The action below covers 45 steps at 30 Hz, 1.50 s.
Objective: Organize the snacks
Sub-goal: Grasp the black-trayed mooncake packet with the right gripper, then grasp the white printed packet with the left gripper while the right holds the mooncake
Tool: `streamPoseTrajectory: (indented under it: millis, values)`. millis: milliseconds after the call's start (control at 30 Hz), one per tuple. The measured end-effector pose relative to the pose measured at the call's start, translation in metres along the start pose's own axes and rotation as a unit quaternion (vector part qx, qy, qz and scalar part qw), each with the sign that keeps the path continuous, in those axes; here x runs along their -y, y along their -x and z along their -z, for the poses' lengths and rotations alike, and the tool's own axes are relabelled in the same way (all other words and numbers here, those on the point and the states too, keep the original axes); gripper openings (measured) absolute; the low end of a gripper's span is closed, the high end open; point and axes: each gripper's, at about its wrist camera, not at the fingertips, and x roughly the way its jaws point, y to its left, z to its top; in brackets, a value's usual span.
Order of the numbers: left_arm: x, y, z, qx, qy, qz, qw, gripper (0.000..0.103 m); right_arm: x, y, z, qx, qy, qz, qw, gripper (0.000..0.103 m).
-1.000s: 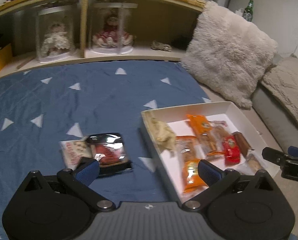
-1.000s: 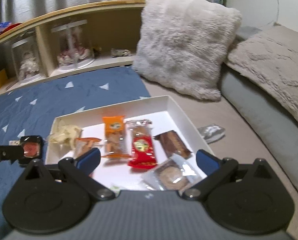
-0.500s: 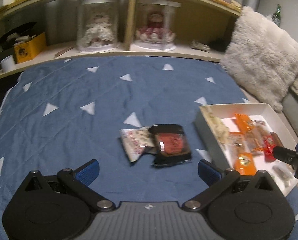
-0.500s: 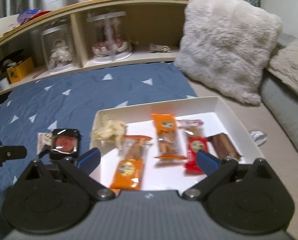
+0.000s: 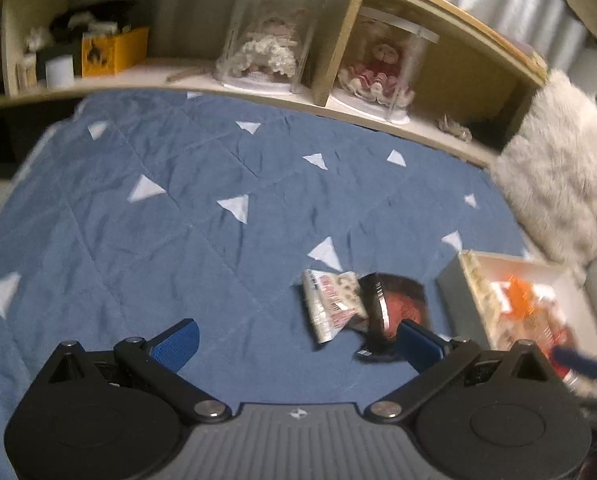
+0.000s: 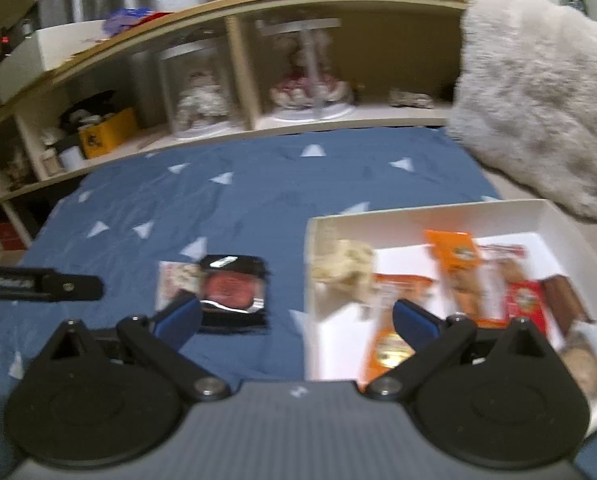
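A white box (image 6: 510, 210) on the blue quilt holds several snack packets, orange (image 6: 454, 256) and red (image 6: 524, 304) ones among them. It also shows at the right edge of the left wrist view (image 5: 450, 280). Two packets lie on the quilt left of the box: a black one with a red centre (image 6: 232, 294) (image 5: 394, 304) and a white one (image 5: 330, 300) partly under it. My left gripper (image 5: 296, 344) is open and empty above the quilt, left of these packets. My right gripper (image 6: 296, 320) is open and empty, between the black packet and the box.
A wooden shelf (image 5: 338, 52) with doll display domes runs along the back. A fluffy cushion (image 6: 538, 92) stands behind the box at the right. The blue quilt (image 5: 178, 208) with white triangles spreads to the left.
Both grippers have swung left. The loose packets and box have shifted rightward in both views, and more of the quilt and shelf shows. Both grippers stay open.
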Motion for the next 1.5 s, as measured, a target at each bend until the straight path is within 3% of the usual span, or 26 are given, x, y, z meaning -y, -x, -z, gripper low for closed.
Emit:
streamPoseTrajectory:
  millis: [133, 233, 367, 567, 700, 933, 1067, 1167, 1500]
  values:
    - [0.000, -0.018, -0.005, -0.009, 0.054, 0.043, 0.9976, 0.099, -0.012, -0.018, -0.003, -0.013, 0.000, -0.034, 0.999, 0.100]
    - [0.001, -0.037, -0.008, -0.023, 0.080, 0.066, 0.9943, 0.087, -0.021, -0.033, -0.004, -0.019, 0.007, -0.045, 0.999, 0.091]
    - [-0.002, -0.063, -0.009, -0.036, 0.088, 0.057, 0.9938, 0.082, -0.029, -0.057, -0.005, -0.040, 0.012, -0.061, 0.997, 0.081]
    - [-0.011, -0.095, -0.012, -0.044, 0.105, 0.070, 0.9911, 0.079, -0.036, -0.087, -0.006, -0.053, 0.022, -0.058, 0.997, 0.080]
    - [-0.010, -0.107, -0.015, -0.027, 0.097, 0.084, 0.9914, 0.075, -0.036, -0.101, -0.006, -0.057, 0.018, -0.062, 0.996, 0.080]
    - [-0.014, -0.120, -0.021, -0.024, 0.113, 0.097, 0.9886, 0.042, -0.046, -0.111, 0.003, -0.041, 0.066, -0.034, 0.996, 0.080]
    - [-0.013, -0.114, -0.017, -0.037, 0.102, 0.093, 0.9898, 0.030, -0.052, -0.112, 0.011, -0.035, 0.107, -0.018, 0.993, 0.078]
    - [-0.011, -0.103, -0.015, -0.053, 0.093, 0.084, 0.9906, 0.027, -0.050, -0.109, 0.010, -0.035, 0.109, -0.016, 0.993, 0.071]
    - [-0.020, -0.066, 0.014, -0.125, 0.071, 0.043, 0.9887, 0.030, -0.056, -0.097, 0.017, -0.068, 0.108, -0.049, 0.991, 0.070]
